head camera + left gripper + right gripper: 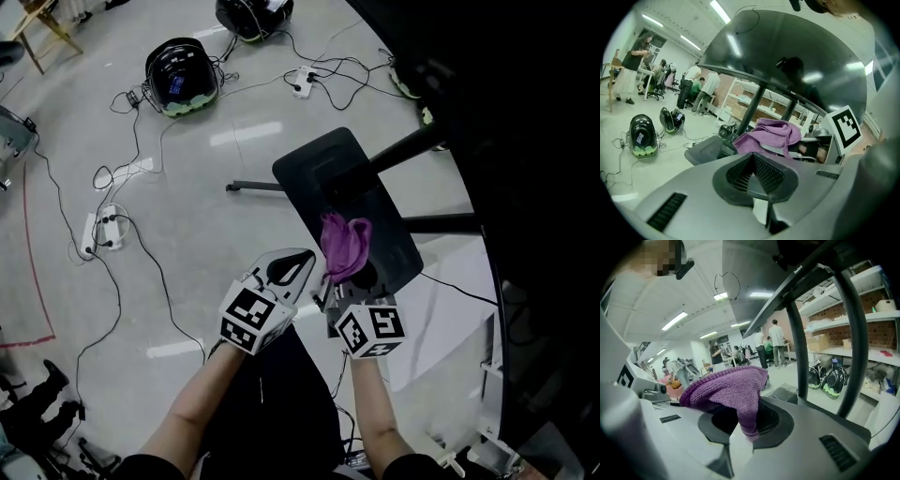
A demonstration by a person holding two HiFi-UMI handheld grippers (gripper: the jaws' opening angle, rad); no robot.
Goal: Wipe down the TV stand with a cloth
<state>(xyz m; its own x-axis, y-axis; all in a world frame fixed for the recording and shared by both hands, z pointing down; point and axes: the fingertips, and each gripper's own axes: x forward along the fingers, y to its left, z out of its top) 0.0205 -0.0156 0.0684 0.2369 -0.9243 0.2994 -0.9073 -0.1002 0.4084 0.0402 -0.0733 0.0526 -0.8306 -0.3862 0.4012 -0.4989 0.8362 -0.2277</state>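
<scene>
The TV stand's black base plate point(349, 202) lies on the floor ahead of me, with its dark legs point(441, 223) running right under the big black TV screen point(534, 141). A purple cloth point(344, 246) bunches up over the plate's near end, and my right gripper point(339, 281) is shut on it. In the right gripper view the cloth point(726, 387) drapes over the jaws, with the stand's posts point(855, 333) rising behind. My left gripper point(307, 258) hovers just left of the cloth, shut with nothing in it. The left gripper view shows its pads point(761, 171) meeting, the cloth point(771, 133) beyond.
Two helmet-like black and green devices point(181, 75) sit on the grey floor at the back. Power strips point(103, 230) and loose cables point(141, 272) trail across the left. A red tape line point(33, 281) marks the far left. People and shelves point(862, 333) stand in the background.
</scene>
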